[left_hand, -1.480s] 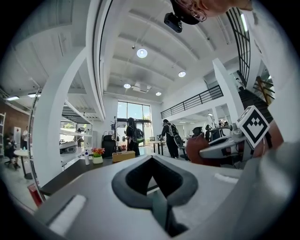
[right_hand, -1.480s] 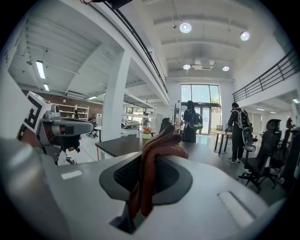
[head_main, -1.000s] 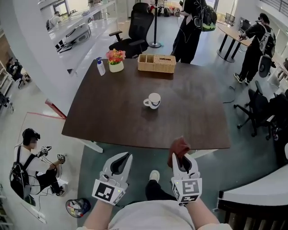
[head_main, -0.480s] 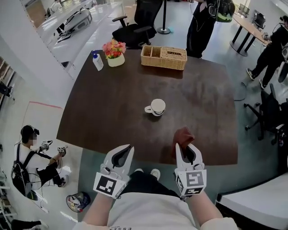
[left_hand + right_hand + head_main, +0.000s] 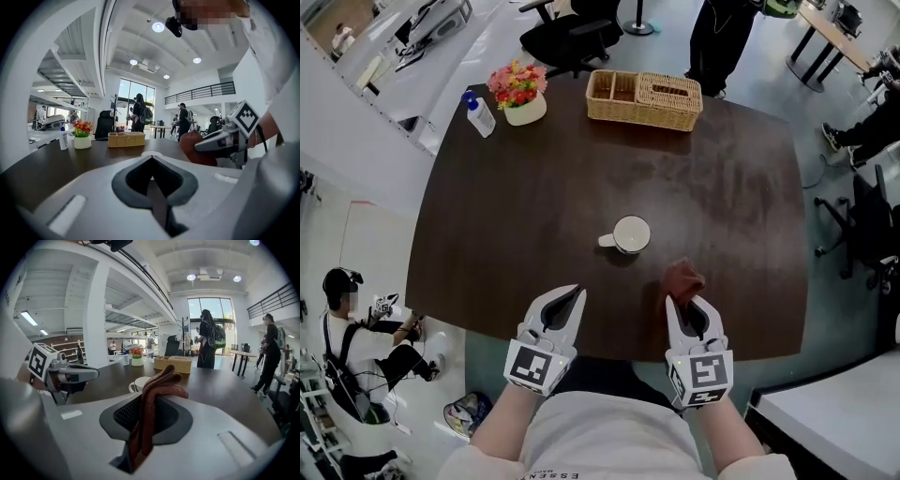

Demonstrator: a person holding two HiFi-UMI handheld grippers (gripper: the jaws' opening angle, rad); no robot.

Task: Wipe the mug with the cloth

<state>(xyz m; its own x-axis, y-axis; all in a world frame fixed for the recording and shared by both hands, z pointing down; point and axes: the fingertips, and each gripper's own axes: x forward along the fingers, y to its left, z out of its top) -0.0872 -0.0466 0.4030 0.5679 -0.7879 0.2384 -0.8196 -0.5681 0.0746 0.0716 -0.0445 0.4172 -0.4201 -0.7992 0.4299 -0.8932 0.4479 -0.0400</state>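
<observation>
A white mug [image 5: 630, 234] stands upright near the middle of the dark table [image 5: 516, 187], handle to the left; its rim also shows in the right gripper view as the mug [image 5: 138, 382]. My right gripper [image 5: 691, 302] is shut on a rust-brown cloth [image 5: 682, 278], whose bunched end sticks out past the jaws over the table's near edge, right of and nearer than the mug. The cloth [image 5: 154, 394] is pinched between the jaws. My left gripper [image 5: 568, 294] is shut and empty, at the near edge, left of the mug.
A wicker basket [image 5: 643, 98] stands at the table's far side, a flower pot [image 5: 518, 94] and a spray bottle [image 5: 478, 114] at the far left. People stand beyond the table; office chairs [image 5: 872, 234] are at the right. A person [image 5: 352, 323] sits on the floor at left.
The view has moved in over the table. Both grippers have come forward from in front of the table to its near edge, the cloth still held in the right one.
</observation>
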